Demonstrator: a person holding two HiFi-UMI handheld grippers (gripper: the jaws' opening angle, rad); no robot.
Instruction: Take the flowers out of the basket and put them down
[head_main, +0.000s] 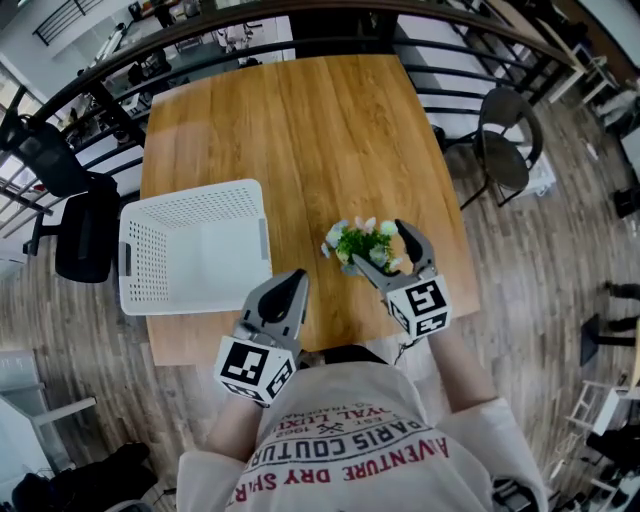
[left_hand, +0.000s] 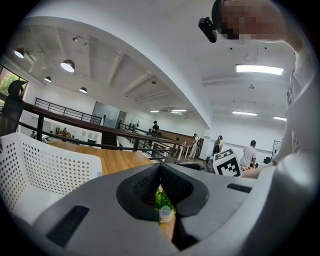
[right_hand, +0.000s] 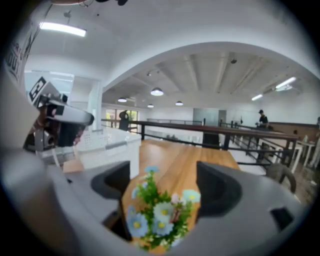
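A small bunch of artificial flowers, green with pale blue and white blooms, stands on the wooden table to the right of the white perforated basket. My right gripper is open, one jaw on each side of the flowers, which fill the gap in the right gripper view. I cannot tell whether the jaws touch them. My left gripper is shut and holds nothing, near the table's front edge beside the basket's near right corner. Through a slit under its jaws the flowers show. The basket looks empty.
The table's front edge lies just under both grippers. A black chair stands off the table's right side and an office chair off its left. A dark railing runs behind the table. Bare wood spreads beyond the flowers.
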